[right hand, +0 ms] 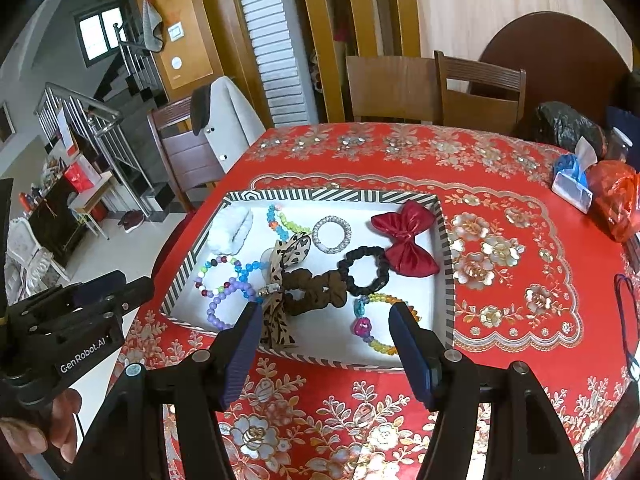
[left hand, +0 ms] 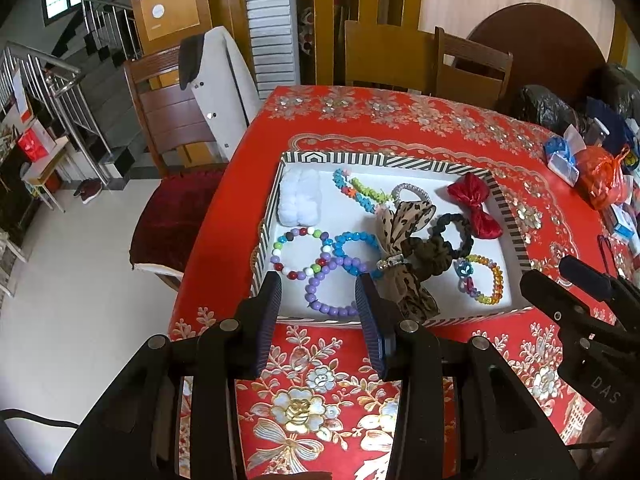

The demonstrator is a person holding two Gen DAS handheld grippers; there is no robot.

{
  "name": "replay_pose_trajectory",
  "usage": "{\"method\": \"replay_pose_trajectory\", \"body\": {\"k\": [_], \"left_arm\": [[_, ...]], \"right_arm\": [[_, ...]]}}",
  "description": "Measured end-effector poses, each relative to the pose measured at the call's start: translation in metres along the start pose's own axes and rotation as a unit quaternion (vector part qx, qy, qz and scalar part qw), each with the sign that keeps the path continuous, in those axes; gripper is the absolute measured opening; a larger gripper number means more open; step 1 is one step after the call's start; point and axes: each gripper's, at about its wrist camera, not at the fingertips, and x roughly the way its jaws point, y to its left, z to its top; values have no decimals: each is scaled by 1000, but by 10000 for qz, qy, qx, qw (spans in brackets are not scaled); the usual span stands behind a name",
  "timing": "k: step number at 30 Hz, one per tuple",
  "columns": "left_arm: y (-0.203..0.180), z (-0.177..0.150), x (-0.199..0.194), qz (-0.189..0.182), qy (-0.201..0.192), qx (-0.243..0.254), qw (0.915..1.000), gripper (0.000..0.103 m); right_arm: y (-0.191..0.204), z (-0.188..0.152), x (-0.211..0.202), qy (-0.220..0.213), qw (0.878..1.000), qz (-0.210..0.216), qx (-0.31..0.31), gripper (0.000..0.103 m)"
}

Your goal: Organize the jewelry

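A striped-rim white tray [left hand: 384, 159] [right hand: 320, 195] on the red table holds jewelry and hair pieces: a purple bead bracelet [left hand: 320, 292] [right hand: 224, 300], a multicolour bead bracelet [left hand: 298, 254], a blue bracelet [left hand: 356, 240], a leopard bow [left hand: 404, 248] [right hand: 280, 280], a brown scrunchie [right hand: 316, 286], a black scrunchie [left hand: 452, 234] [right hand: 362, 270], a red bow [left hand: 476, 204] [right hand: 406, 240] and a rainbow bracelet [left hand: 486, 280] [right hand: 380, 320]. My left gripper [left hand: 318, 284] is open and empty above the tray's near edge. My right gripper [right hand: 324, 316] is open and empty, also at the near edge.
The red floral tablecloth [left hand: 320, 392] covers the table. Plastic bags and small items [left hand: 600, 176] [right hand: 612, 196] crowd the right side. Wooden chairs [left hand: 472, 68] stand behind and one with a coat [left hand: 192, 112] at left. The left table edge drops to floor.
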Motion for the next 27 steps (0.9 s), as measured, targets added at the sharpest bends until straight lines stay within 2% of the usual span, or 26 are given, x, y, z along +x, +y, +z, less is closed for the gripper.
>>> {"method": "replay_pose_trajectory", "body": {"k": [23,25,27], "left_arm": [[0,0,8,27,24,42,10000,38],[-1,0,9,28,-11,75,10000,38],[-2,-1,10,-3,-25,119,9999,45]], "right_arm": [[3,-1,16,204,9997,118,-67,64],[-5,-2,17,184,9998,124,2,65],[-11,-2,17,171,9998,106,58,67]]}}
